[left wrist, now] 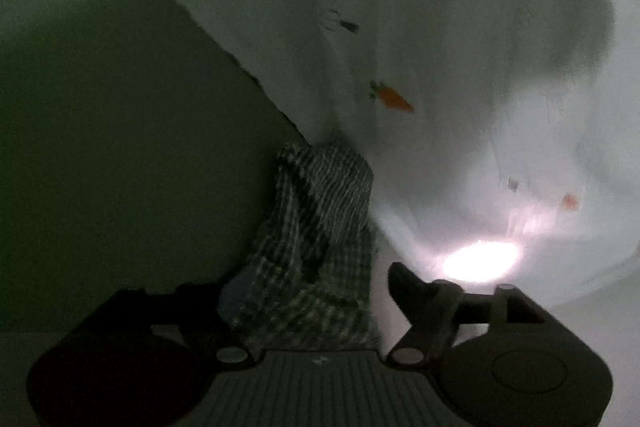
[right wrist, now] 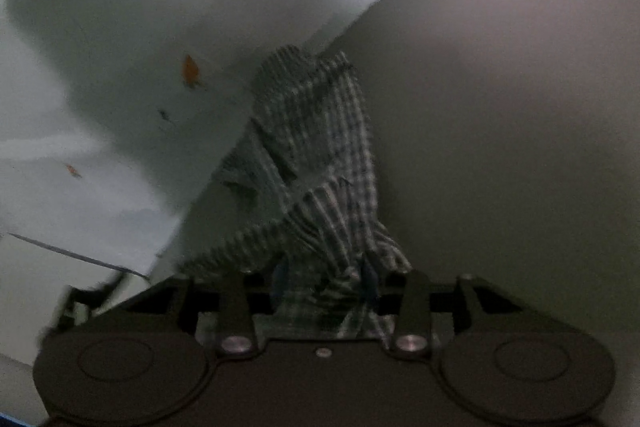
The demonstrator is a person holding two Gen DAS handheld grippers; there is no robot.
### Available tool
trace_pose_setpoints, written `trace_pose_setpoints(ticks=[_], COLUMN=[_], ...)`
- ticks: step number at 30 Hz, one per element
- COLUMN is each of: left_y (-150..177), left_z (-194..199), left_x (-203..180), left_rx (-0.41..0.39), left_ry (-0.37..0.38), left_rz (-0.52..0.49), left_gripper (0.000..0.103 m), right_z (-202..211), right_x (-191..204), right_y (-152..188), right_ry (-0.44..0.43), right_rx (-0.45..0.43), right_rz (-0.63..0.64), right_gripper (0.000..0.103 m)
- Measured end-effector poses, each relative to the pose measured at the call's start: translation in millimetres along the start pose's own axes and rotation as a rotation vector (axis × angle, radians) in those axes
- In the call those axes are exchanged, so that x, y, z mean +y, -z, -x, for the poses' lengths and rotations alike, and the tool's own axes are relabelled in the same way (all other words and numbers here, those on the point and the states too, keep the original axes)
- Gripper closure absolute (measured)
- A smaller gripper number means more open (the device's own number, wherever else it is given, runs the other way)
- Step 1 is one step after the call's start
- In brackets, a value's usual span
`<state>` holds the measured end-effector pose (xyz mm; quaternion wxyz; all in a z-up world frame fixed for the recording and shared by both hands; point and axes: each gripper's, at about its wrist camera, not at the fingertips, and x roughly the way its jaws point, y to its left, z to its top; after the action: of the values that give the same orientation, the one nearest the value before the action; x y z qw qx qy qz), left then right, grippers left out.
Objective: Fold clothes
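A green and white checked garment [left wrist: 316, 227] hangs bunched from my left gripper [left wrist: 304, 291], which is shut on its edge. The same checked garment [right wrist: 316, 163] also hangs from my right gripper [right wrist: 324, 287], which is shut on it. In both views the cloth stretches away from the jaws toward a white sheet with small orange carrot prints [left wrist: 394, 99]. The garment's far end meets that sheet's edge [right wrist: 296, 55]. The scene is dim and blurred.
The white printed sheet [right wrist: 132, 27] covers the surface beyond the garment. A plain dark grey-green surface [left wrist: 100, 131] fills the left of the left wrist view and the right of the right wrist view [right wrist: 500, 107]. A bright glare spot [left wrist: 480, 259] lies near the left gripper.
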<state>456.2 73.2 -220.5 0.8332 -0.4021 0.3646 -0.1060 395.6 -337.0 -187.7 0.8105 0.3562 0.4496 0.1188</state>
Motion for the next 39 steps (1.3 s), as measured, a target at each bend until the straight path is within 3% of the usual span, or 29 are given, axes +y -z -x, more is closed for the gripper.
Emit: trace_pose_setpoints(ticks=[2, 4, 6, 7, 8, 9, 10, 11, 12, 18, 20, 22, 23, 27, 31, 35, 39], left_y=[5.2, 15.2, 26.0, 31.3, 36.5, 39.4, 40.2, 39.2, 36.7, 21.0, 14.9, 10.4, 8.4, 11.5, 30.6, 59.4, 87.0], left_z=[-8.3, -21.3, -38.4, -46.5, -54.5, -61.0, -66.1, -70.9, -75.3, -79.3, -75.7, -67.4, -62.5, -36.4, -4.1, 26.9, 48.6], left_x=[-10.6, -18.0, -23.8, -26.3, -28.9, -30.9, -32.6, -31.9, -29.4, 0.5, 0.4, 1.4, 2.1, 2.9, 7.7, 20.3, 34.4], left_rx=[0.057, 0.116, 0.157, 0.170, 0.183, 0.192, 0.197, 0.194, 0.186, 0.131, 0.102, 0.078, 0.067, 0.052, 0.061, 0.073, 0.105], left_ry=[-0.031, -0.034, -0.028, -0.033, -0.038, -0.052, -0.074, -0.095, -0.115, -0.231, -0.272, -0.278, -0.275, -0.271, -0.226, -0.173, -0.136], left_rz=[-0.102, -0.164, -0.191, -0.208, -0.225, -0.240, -0.254, -0.256, -0.248, -0.120, -0.134, -0.125, -0.117, -0.084, -0.003, 0.127, 0.230], left_gripper=[0.021, 0.021, 0.023, 0.027, 0.045, 0.056, 0.078, 0.093, 0.094, 0.088, 0.078, 0.067, 0.059, 0.046, 0.029, 0.022, 0.021], right_z=[-5.2, -9.3, -11.6, -10.4, -8.7, -7.0, -5.8, -5.8, -6.2, -37.7, -40.6, -37.2, -34.1, -3.3, 26.5, 55.1, 76.2], right_x=[2.1, 8.0, 10.7, 10.1, 10.0, 10.0, 10.0, 9.8, 9.5, 7.2, 7.4, 7.4, 6.6, -4.2, -13.5, -29.4, -46.5], right_y=[2.6, 2.0, -2.3, -6.0, -9.7, -13.3, -17.1, -20.9, -24.6, -30.9, -30.1, -30.7, -31.1, -27.5, -13.8, 19.0, 61.3], right_ry=[0.029, 0.039, 0.037, 0.017, -0.010, -0.038, -0.062, -0.074, -0.080, 0.066, 0.117, 0.164, 0.172, 0.141, 0.075, -0.018, -0.071], right_rx=[0.010, 0.010, 0.008, -0.004, -0.019, -0.035, -0.053, -0.068, -0.079, -0.012, 0.004, -0.006, -0.019, -0.069, -0.109, -0.139, -0.145], right_rz=[0.038, 0.087, 0.129, 0.133, 0.131, 0.129, 0.124, 0.122, 0.122, 0.201, 0.207, 0.189, 0.178, 0.103, -0.012, -0.173, -0.299], right_gripper=[0.062, 0.083, 0.095, 0.096, 0.097, 0.098, 0.098, 0.098, 0.098, 0.095, 0.085, 0.057, 0.056, 0.053, 0.043, 0.038, 0.035])
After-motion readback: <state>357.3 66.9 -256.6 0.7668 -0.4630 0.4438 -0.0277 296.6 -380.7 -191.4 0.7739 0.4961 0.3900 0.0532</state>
